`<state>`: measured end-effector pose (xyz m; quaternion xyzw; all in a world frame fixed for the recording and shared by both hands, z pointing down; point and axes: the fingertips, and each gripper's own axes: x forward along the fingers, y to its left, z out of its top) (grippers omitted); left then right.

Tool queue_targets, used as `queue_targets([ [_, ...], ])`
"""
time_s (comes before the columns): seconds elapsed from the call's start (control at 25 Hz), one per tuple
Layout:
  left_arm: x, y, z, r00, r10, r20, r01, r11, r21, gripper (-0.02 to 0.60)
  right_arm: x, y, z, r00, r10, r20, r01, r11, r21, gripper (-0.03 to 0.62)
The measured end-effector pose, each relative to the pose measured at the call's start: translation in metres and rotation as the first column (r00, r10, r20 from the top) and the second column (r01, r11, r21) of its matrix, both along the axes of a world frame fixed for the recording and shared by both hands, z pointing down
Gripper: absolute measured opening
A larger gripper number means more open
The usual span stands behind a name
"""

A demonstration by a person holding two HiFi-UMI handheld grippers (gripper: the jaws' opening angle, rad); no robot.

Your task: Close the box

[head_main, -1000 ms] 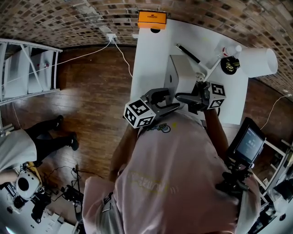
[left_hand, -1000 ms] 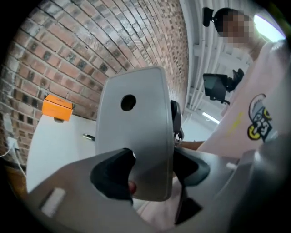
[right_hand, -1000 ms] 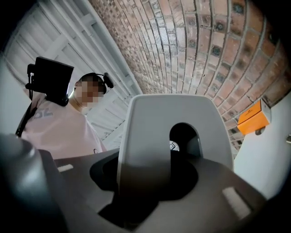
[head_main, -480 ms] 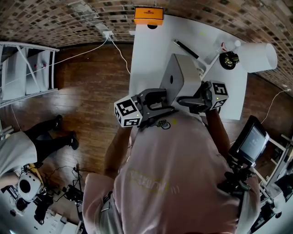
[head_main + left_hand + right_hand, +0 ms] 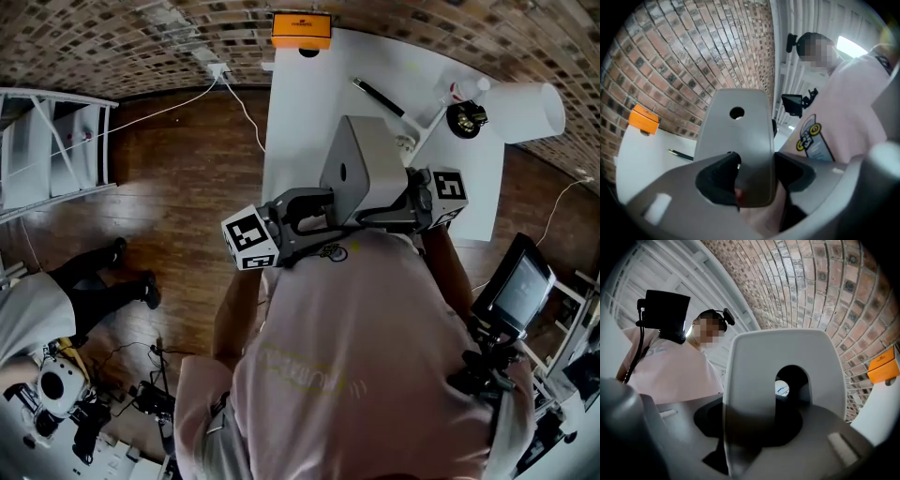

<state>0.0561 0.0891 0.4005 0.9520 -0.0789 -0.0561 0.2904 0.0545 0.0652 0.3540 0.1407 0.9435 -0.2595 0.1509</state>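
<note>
Grey box (image 5: 361,173) is on the white bench (image 5: 300,122), at the end opposite the orange block (image 5: 301,28), with a black pen (image 5: 378,97) in between. Left gripper (image 5: 754,176) has its fingers clenched on the box's round-hole panel. Right gripper (image 5: 759,423) has its fingers clamped tight on the slotted panel. The round-hole panel is tilted, not flat.

Box flap (image 5: 361,173) is seen as smooth, matt grey, plastic-like. Worktop (image 5: 300,122): white, smooth, low sheen. Floor (image 5: 178,197) is laid in glossy wood boards; far wall (image 5: 112,37) is built of rough brick. Shirt (image 5: 347,375): soft pink cloth. Left hand-held gripper (image 5: 754,178) & right hand-held gripper (image 5: 754,425) are moulded in matt grey plastic, w/ black pads.
</note>
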Motion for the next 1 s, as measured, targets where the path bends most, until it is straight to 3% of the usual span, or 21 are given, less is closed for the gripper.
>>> queue_targets([
  [0.08,-0.028,-0.006,0.001,0.994,-0.086,-0.071,0.084,0.996,-0.034,0.197,0.005,-0.003,0.003,1.0,0.015,0.0,-0.015,1.0,-0.004,0.161],
  [0.12,-0.053,-0.014,0.003,0.978,-0.17,-0.117,0.163,0.984,-0.069,0.005,0.014,-0.009,0.004,1.0,0.031,0.004,-0.031,0.999,-0.023,0.161],
  [0.2,-0.097,-0.029,0.006,0.944,-0.283,-0.168,0.263,0.956,-0.132,0.013,0.037,-0.022,0.004,0.998,0.066,0.019,-0.064,0.995,-0.081,0.161],
  [0.28,-0.106,-0.038,0.001,0.948,-0.274,-0.161,0.253,0.957,-0.14,0.324,0.044,-0.032,0.003,0.996,0.082,0.023,-0.079,0.99,-0.116,0.161],
  [0.32,-0.1,-0.041,-0.002,0.955,-0.262,-0.136,0.247,0.962,-0.118,0.421,0.041,-0.032,0.003,0.996,0.082,0.026,-0.078,0.99,-0.118,0.161],
  [0.4,-0.078,-0.047,-0.002,0.97,-0.243,-0.011,0.243,0.97,-0.026,0.502,0.028,-0.026,0.004,0.997,0.07,0.03,-0.067,0.992,-0.107,0.161],
  [0.48,-0.05,-0.049,0.002,0.971,-0.198,0.131,0.187,0.978,0.088,0.487,0.013,-0.019,0.006,0.999,0.049,0.019,-0.047,0.995,-0.089,0.161],
  [0.52,-0.039,-0.048,-0.004,0.976,-0.161,0.145,0.141,0.98,0.138,0.444,0.007,-0.017,0.007,0.999,0.037,0.012,-0.036,0.996,-0.079,0.161],
  [0.56,-0.029,-0.045,-0.019,0.987,-0.119,0.111,0.099,0.98,0.175,0.41,0.004,-0.016,0.007,1.0,0.026,0.007,-0.025,0.997,-0.071,0.161],
  [0.64,-0.018,-0.042,-0.059,0.999,-0.044,-0.012,0.046,0.979,0.198,0.397,0.001,-0.017,0.008,1.0,0.015,-0.007,-0.015,0.997,-0.07,0.161],
  [0.72,-0.013,-0.042,-0.084,0.997,0.008,-0.077,0.007,0.982,0.19,0.406,0.0,-0.018,0.009,1.0,0.008,-0.027,-0.009,0.997,-0.073,0.161],
  [0.88,-0.004,-0.045,-0.079,0.998,0.067,-0.005,-0.066,0.99,0.122,0.428,-0.006,-0.013,0.006,0.999,-0.003,-0.054,0.001,0.999,-0.038,0.161],
  [1.0,-0.002,-0.042,-0.082,0.996,0.083,-0.021,-0.082,0.996,0.041,0.472,-0.008,-0.011,0.006,0.997,-0.005,-0.077,0.003,1.0,-0.027,0.161],
])
